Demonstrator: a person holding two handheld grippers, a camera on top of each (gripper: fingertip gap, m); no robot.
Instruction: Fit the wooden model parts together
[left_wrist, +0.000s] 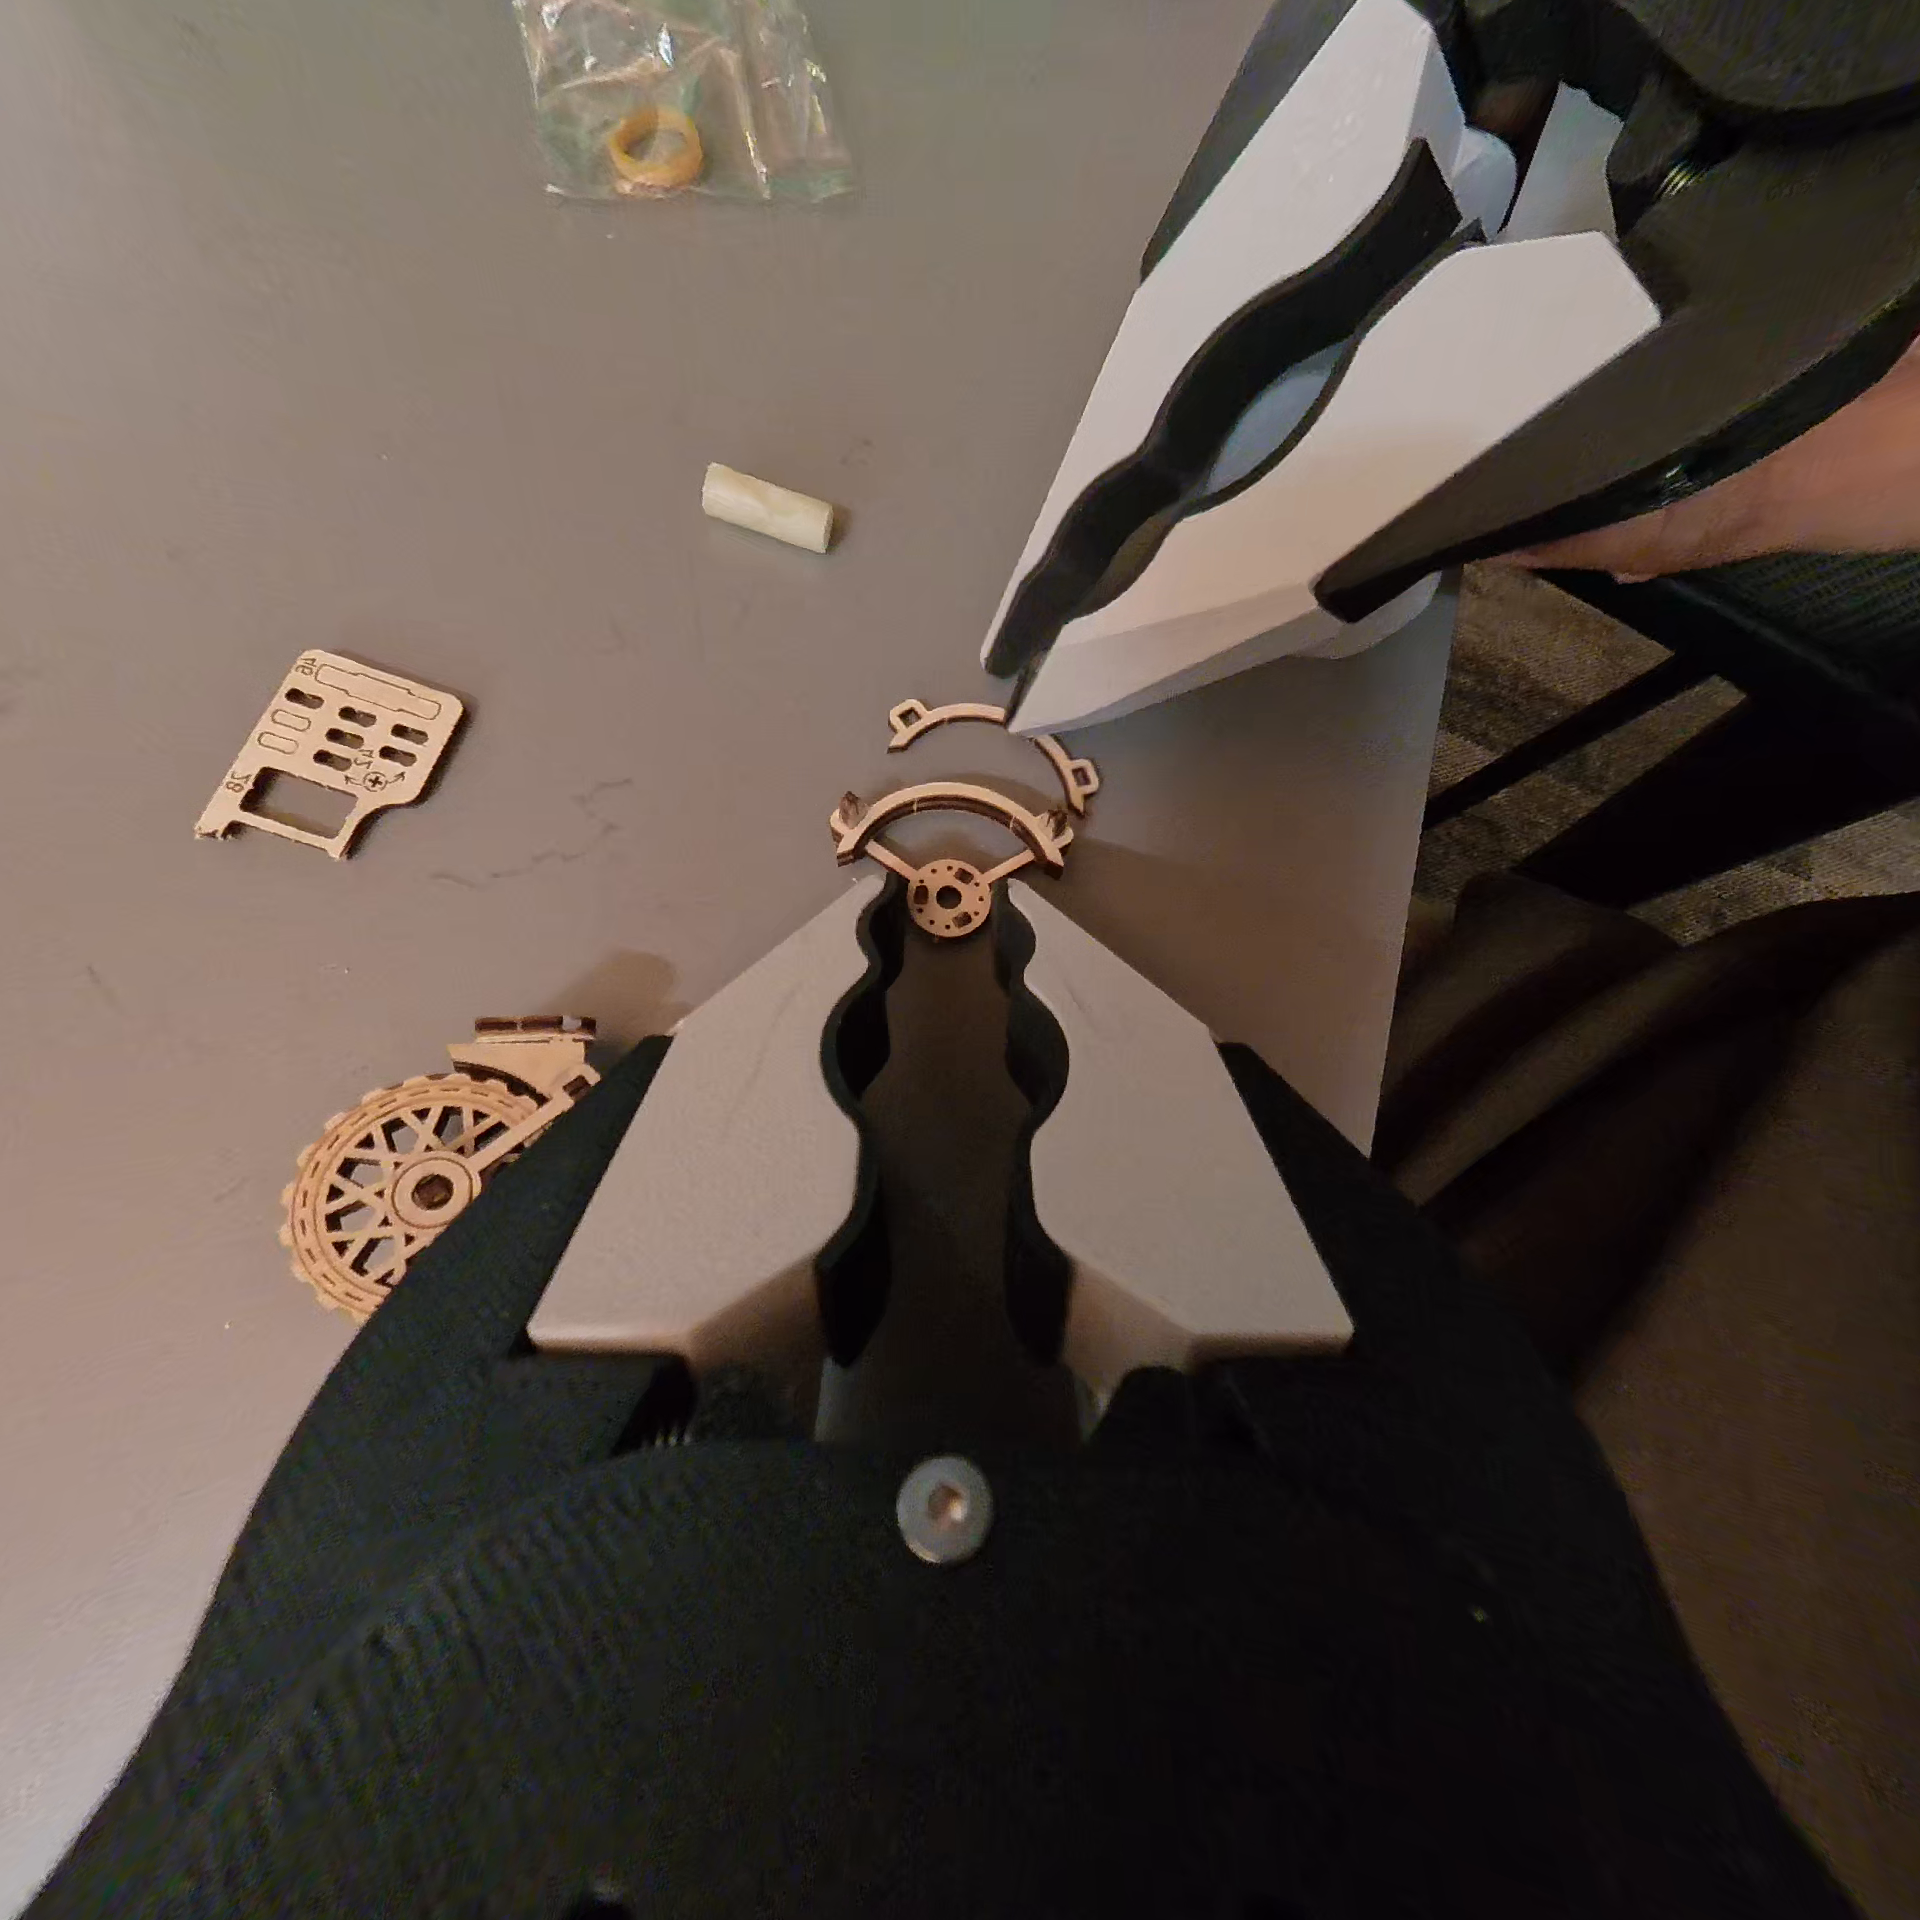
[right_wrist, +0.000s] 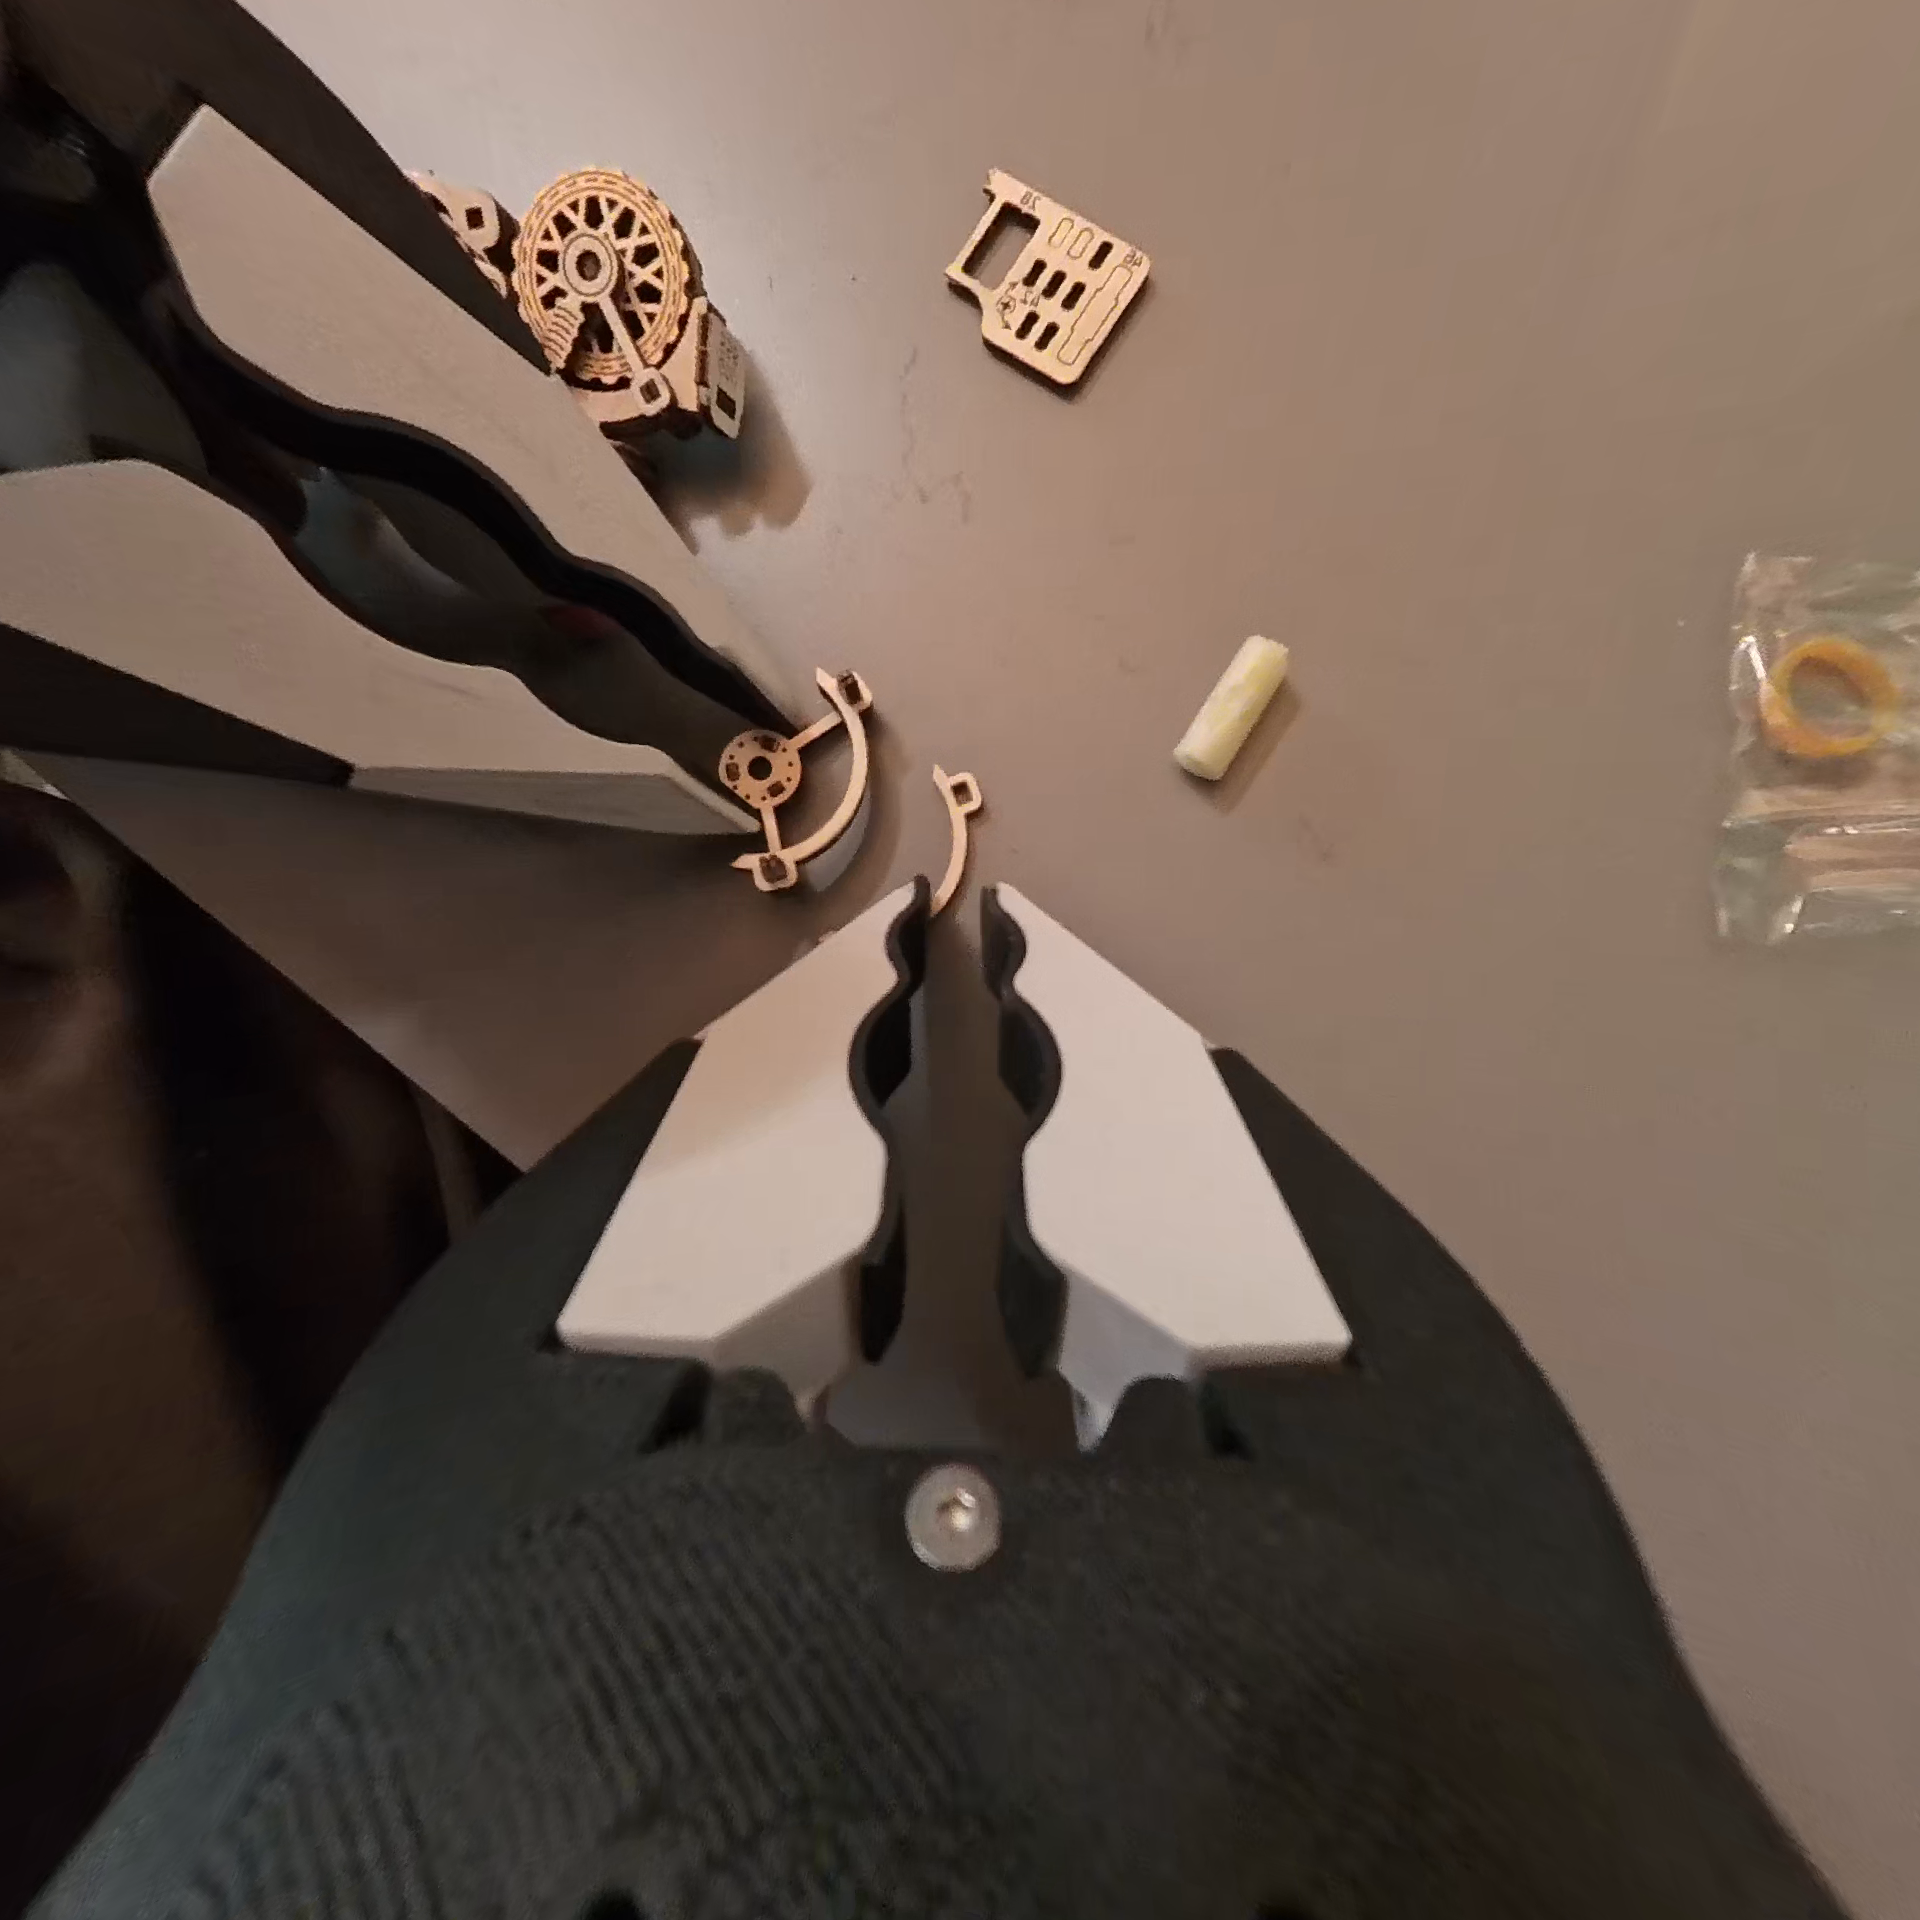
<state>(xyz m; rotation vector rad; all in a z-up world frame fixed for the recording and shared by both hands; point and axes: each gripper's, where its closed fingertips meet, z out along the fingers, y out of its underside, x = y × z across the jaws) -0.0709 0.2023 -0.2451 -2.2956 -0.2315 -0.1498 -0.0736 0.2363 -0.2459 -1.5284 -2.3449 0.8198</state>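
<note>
My left tongs (left_wrist: 943, 902) pinch the hub of the fan-shaped wooden part (left_wrist: 948, 847), near the table's right edge; just beyond it, my right tongs (right_wrist: 954, 896) stand narrow around one end of the thin arc piece (right_wrist: 958, 840), grip unclear, parts apart; I judge the arc's square end holes should line up over the fan's pegs, then press down evenly; farther left lie the wheel assembly (left_wrist: 416, 1174), slotted plate (left_wrist: 332, 753), pale cylinder (left_wrist: 769, 506), bag (left_wrist: 681, 99).

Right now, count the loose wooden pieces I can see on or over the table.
4. A hub-and-arc piece in the left claw; a thin arc at the right claw; a slotted plate farther left; a wheel assembly beside the left claw, partly hidden.
</note>
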